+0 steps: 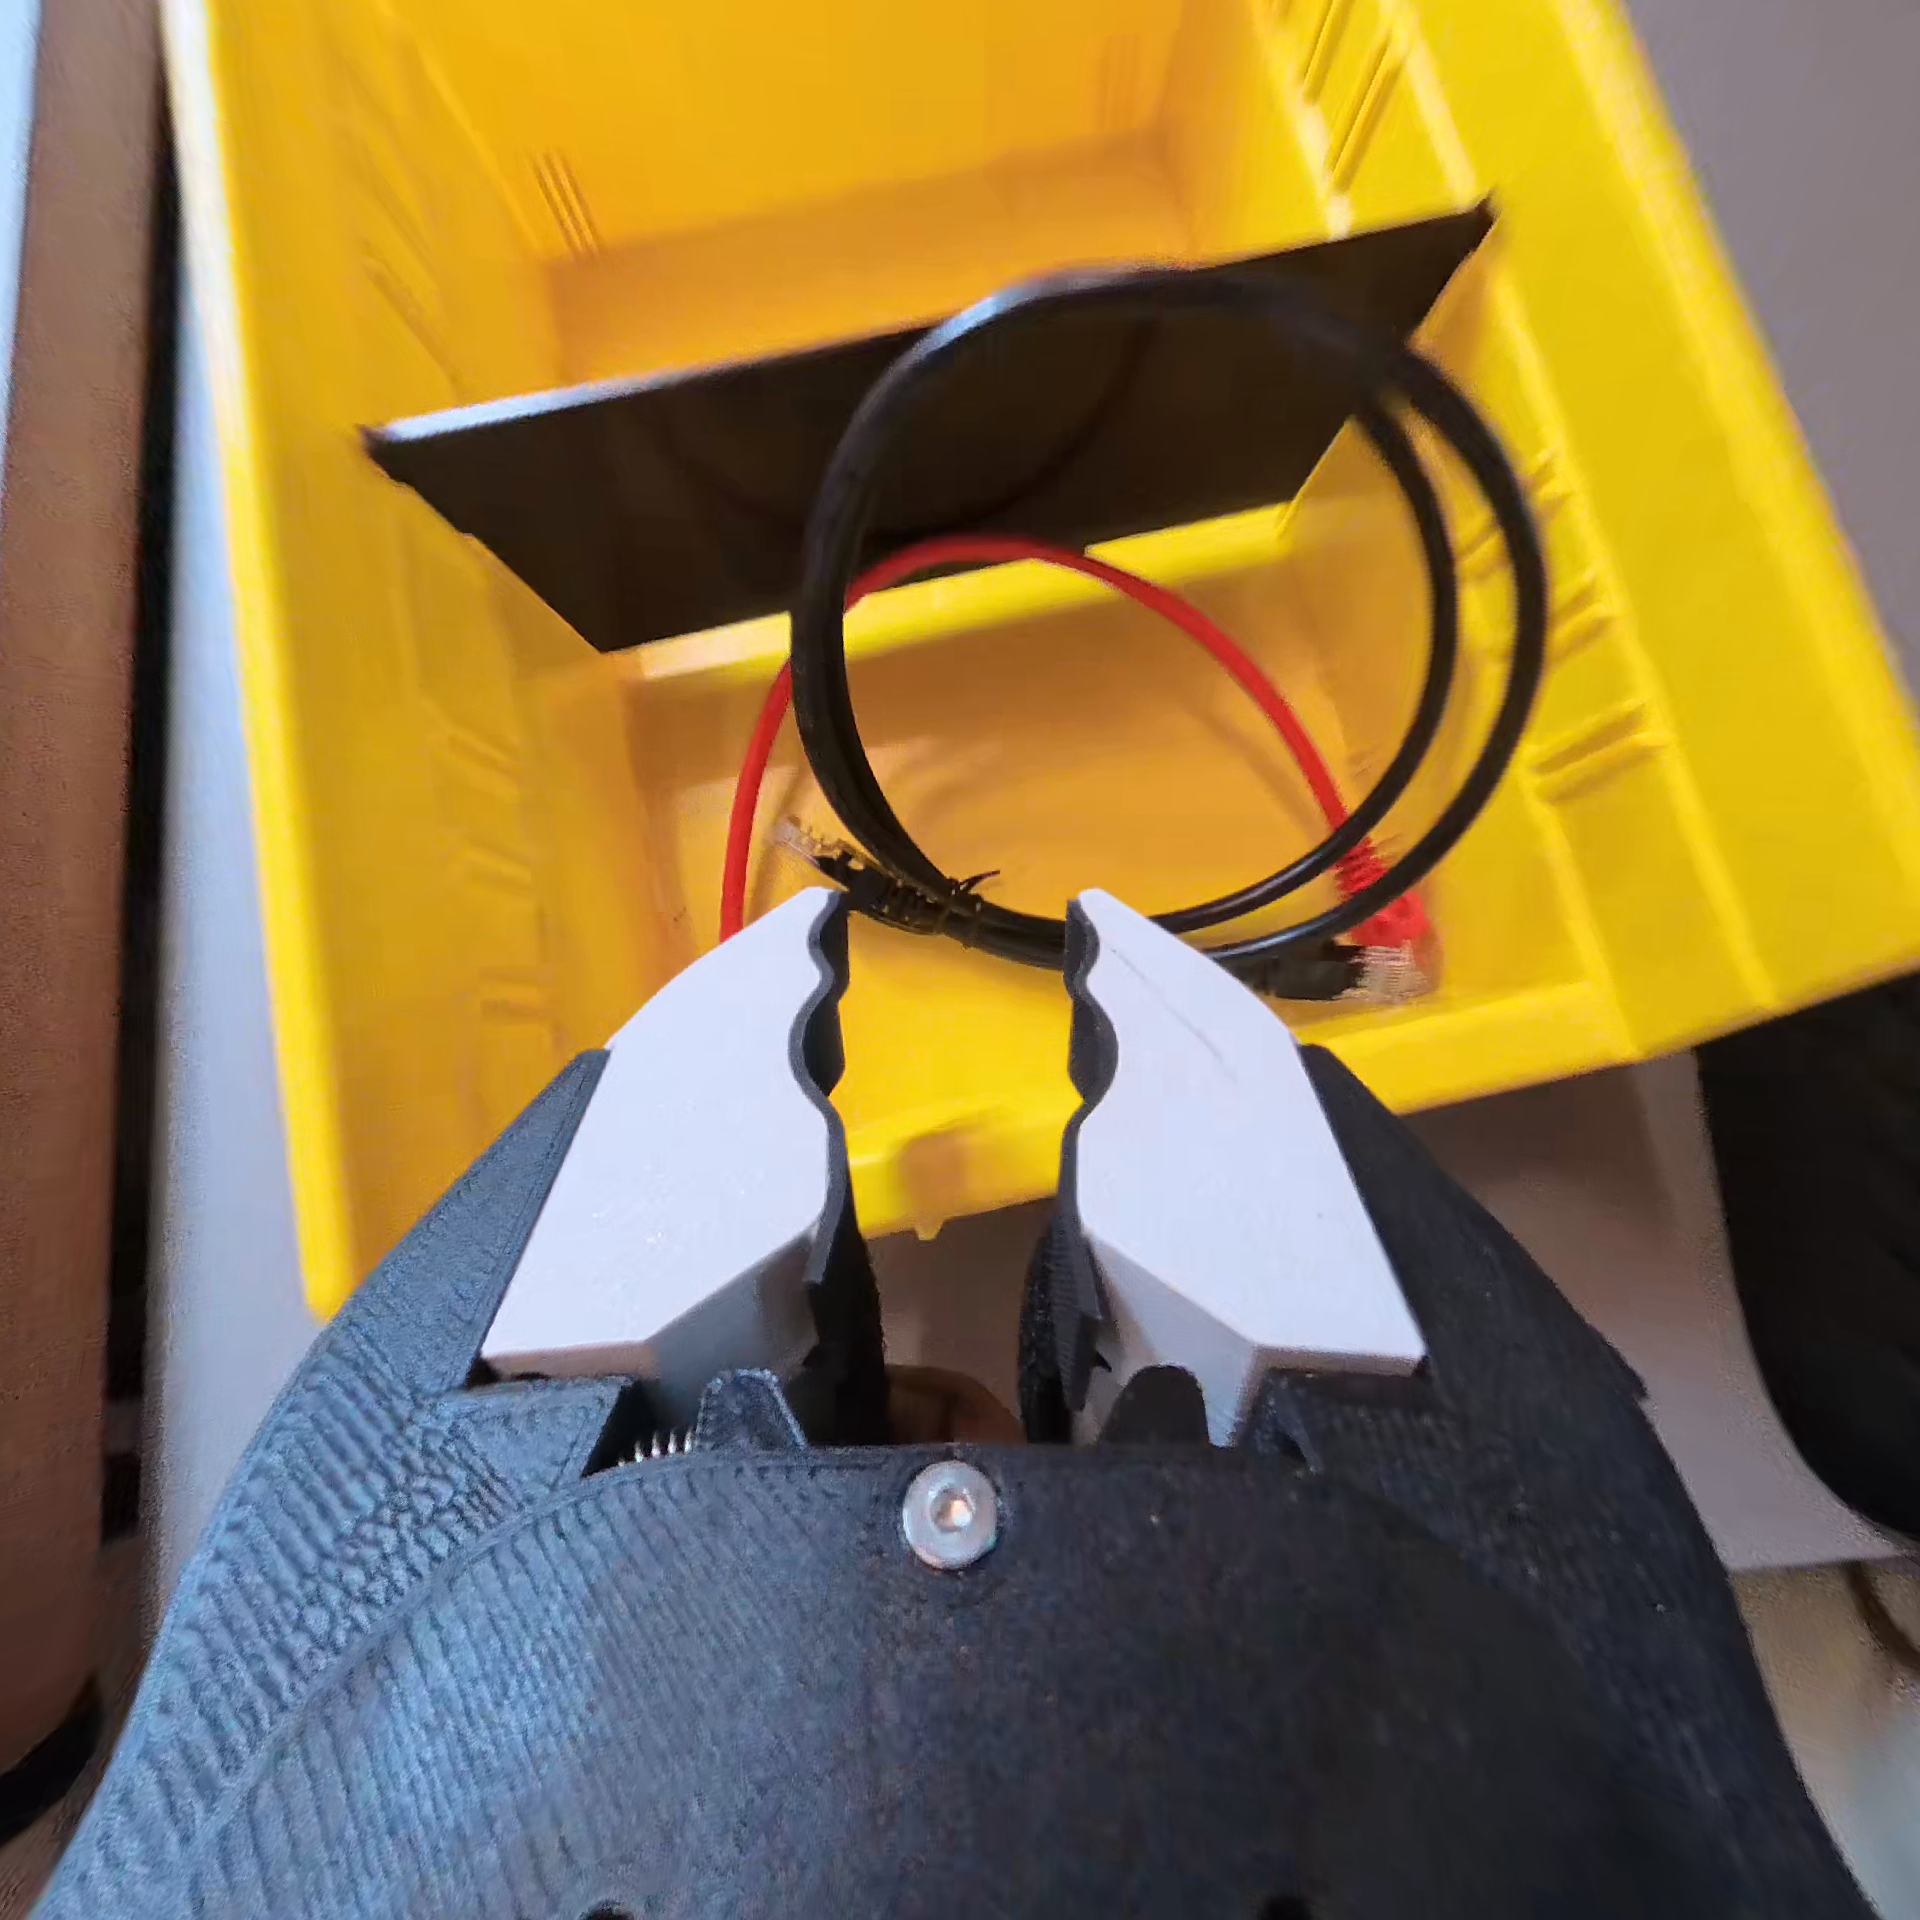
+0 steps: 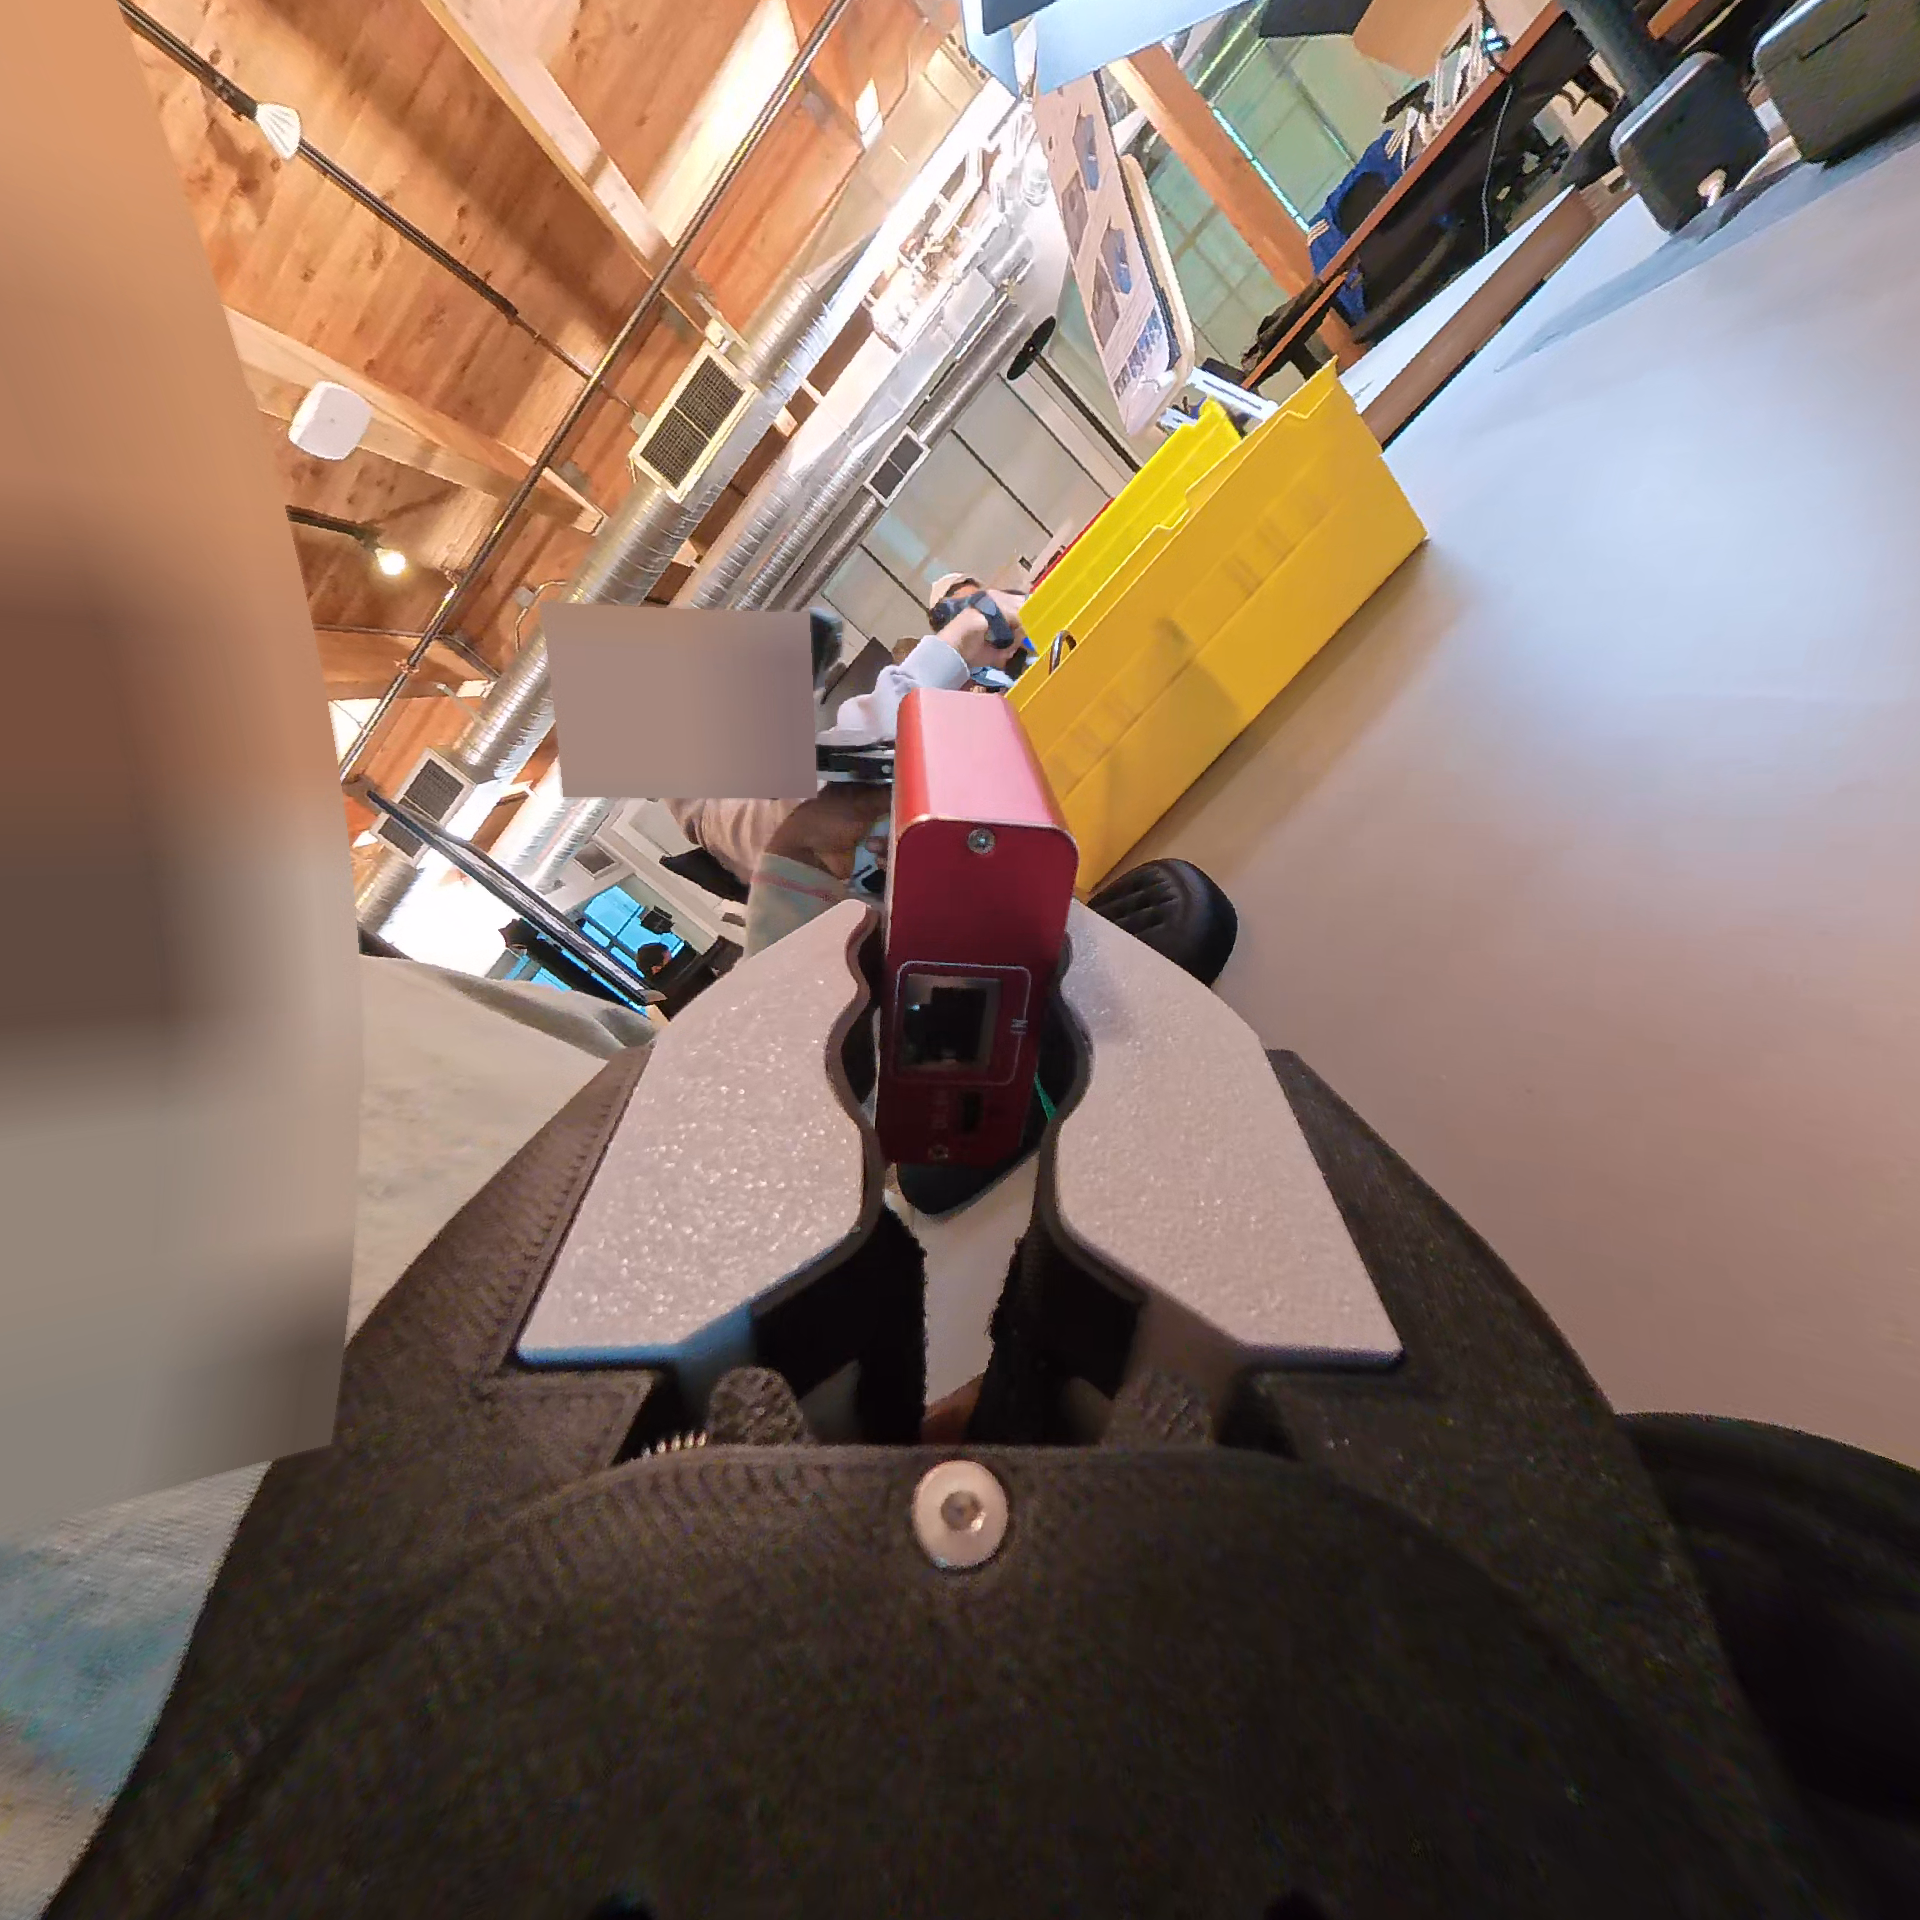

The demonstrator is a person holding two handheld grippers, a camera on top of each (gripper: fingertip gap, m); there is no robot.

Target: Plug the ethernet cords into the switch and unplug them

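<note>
In the left wrist view a coiled black ethernet cord (image 1: 1455,665) and a thin red ethernet cord (image 1: 1226,665) lie in the near compartment of a yellow bin (image 1: 364,623). My left gripper (image 1: 956,925) is open and empty, its tips just above the black cord near its tied section and one plug (image 1: 821,847). The red plug (image 1: 1377,914) lies at the bin's right corner. In the right wrist view my right gripper (image 2: 971,935) is shut on a small red metal switch (image 2: 977,831), whose port (image 2: 945,1023) faces the camera.
A black divider (image 1: 675,499) splits the yellow bin, which also shows in the right wrist view (image 2: 1226,623) on a pale table (image 2: 1558,831). A black rounded object (image 2: 1174,914) lies by the bin. People sit beyond the table. A dark object (image 1: 1839,1247) is at right. Some 45 centimetres of space lies between my two pairs of fingers.
</note>
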